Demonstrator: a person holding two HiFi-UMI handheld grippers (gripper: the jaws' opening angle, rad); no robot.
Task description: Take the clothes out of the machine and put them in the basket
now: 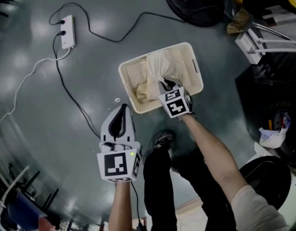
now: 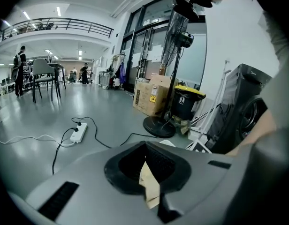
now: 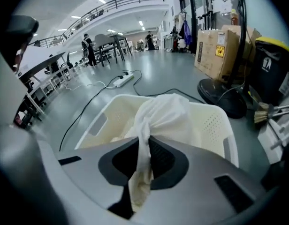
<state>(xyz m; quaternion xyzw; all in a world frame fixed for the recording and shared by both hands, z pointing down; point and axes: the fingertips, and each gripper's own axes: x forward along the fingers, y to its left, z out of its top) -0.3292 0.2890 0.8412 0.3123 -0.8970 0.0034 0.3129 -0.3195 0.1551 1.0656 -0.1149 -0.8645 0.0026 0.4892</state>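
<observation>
Right gripper [image 3: 143, 146] jaws clamp crumpled white cloth [image 3: 164, 114] inside cream perforated plastic basket [image 1: 193, 57]; left gripper [image 2: 146, 149] jaws pinch small beige scrap [image 2: 149, 184]

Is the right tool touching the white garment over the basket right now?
Touching. The right gripper view shows the white garment pinched in the closed jaws of the right tool.

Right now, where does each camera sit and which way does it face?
Head view: on the person's head, facing steeply down; shows basket, left gripper, right gripper, forearms, legs.
Left gripper view: on that gripper, facing across the floor toward a power strip; jaws pinch a beige scrap; arm at right.
Right gripper view: on that gripper, facing into the basket; jaws clamp the white cloth.
Shared: basket and white cloth, in head and right gripper views.
</observation>
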